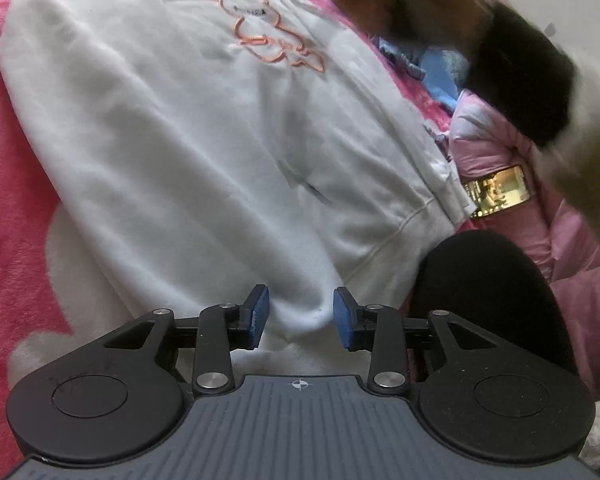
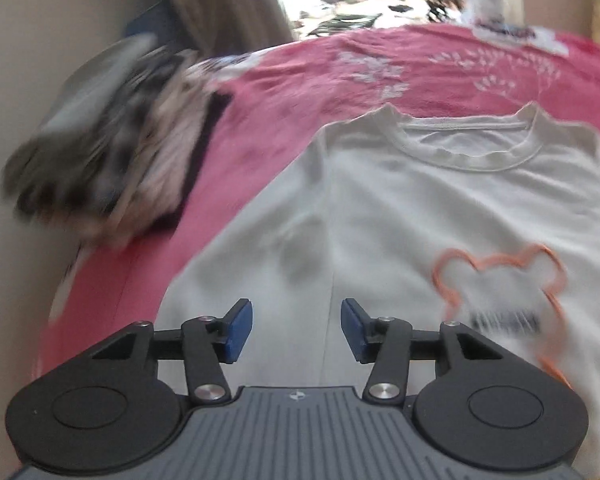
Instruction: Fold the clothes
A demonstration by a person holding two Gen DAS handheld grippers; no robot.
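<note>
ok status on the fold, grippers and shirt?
Left gripper open over the hem, right gripper open, nothing held. White sweatshirt flat on pink blanket, unfolded. Phone beside it.

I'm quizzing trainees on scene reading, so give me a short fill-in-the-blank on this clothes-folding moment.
1. The white sweatshirt lies on a ____ blanket.
2. The outline drawn on the sweatshirt's chest is coloured ____.
3. The pads of the left tool are coloured ____.
4. Nothing is pinched in the right tool: it is ____.

Missing words: pink; orange; blue; open
</note>
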